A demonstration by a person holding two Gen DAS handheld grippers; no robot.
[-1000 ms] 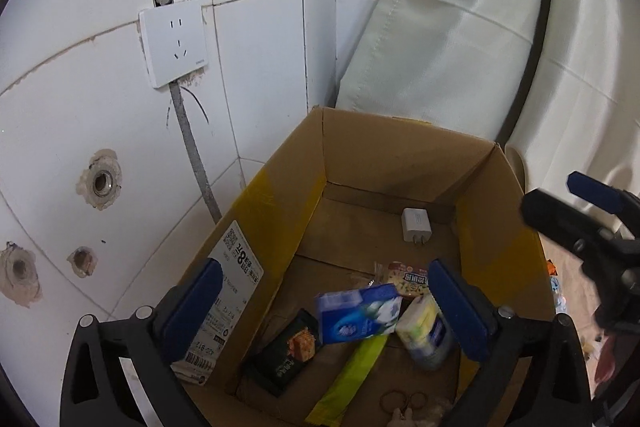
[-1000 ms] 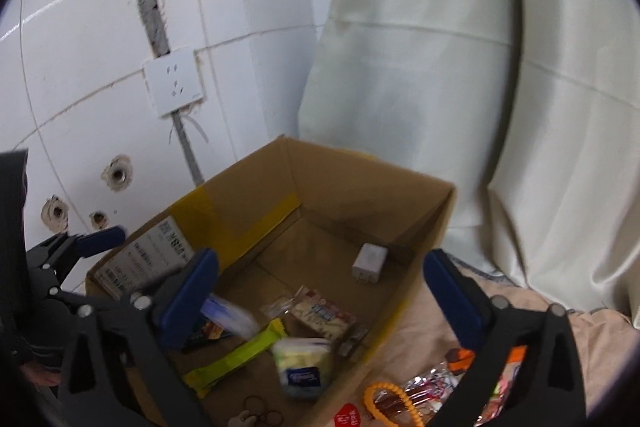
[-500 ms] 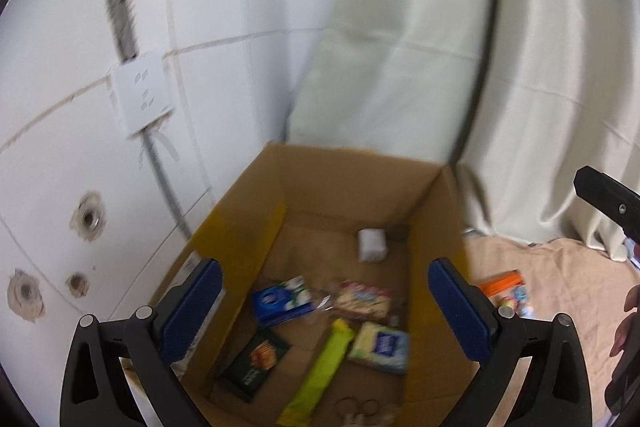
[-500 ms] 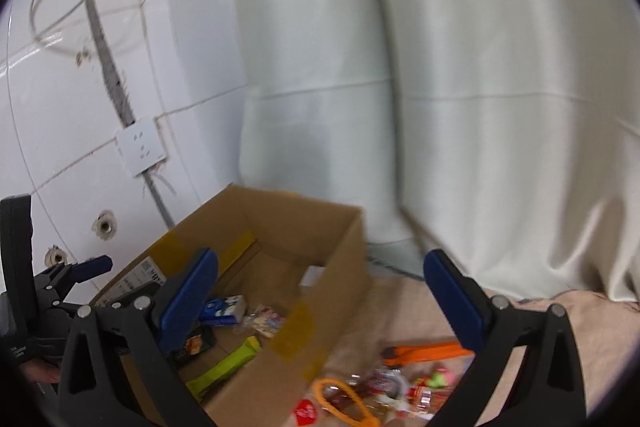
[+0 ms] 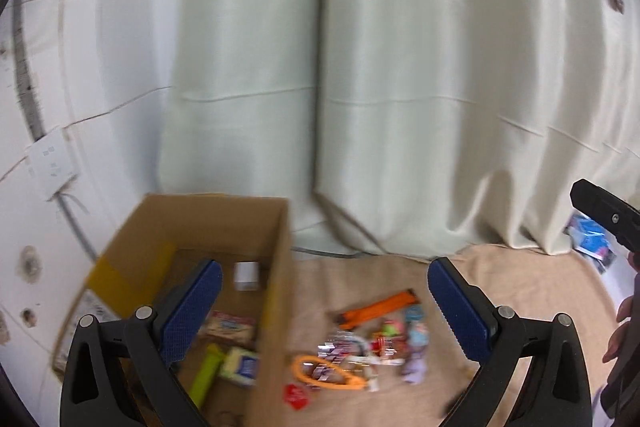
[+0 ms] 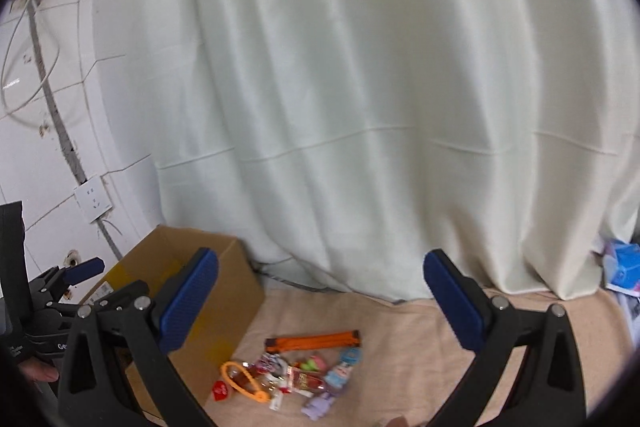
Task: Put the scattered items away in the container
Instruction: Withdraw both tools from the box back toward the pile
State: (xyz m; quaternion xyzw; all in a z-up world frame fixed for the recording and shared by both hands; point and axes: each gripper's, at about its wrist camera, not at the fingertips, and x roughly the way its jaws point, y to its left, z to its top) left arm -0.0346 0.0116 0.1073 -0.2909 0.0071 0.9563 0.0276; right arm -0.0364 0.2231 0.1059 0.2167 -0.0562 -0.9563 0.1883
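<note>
We hold both hand-held grippers, left [image 5: 322, 311] and right [image 6: 320, 301], spread apart and empty; toys [image 6: 304, 375] lie below them, box [image 5: 208, 227] leftward.

I see a matt brown cardboard box [image 5: 276, 255] against glossy white wall tiles [image 5: 100, 39]. Pale curtain cloth [image 6: 360, 87] hangs with a soft sheen. My tongs' pads [image 6: 188, 301] are textured blue on matt black plastic.
</note>
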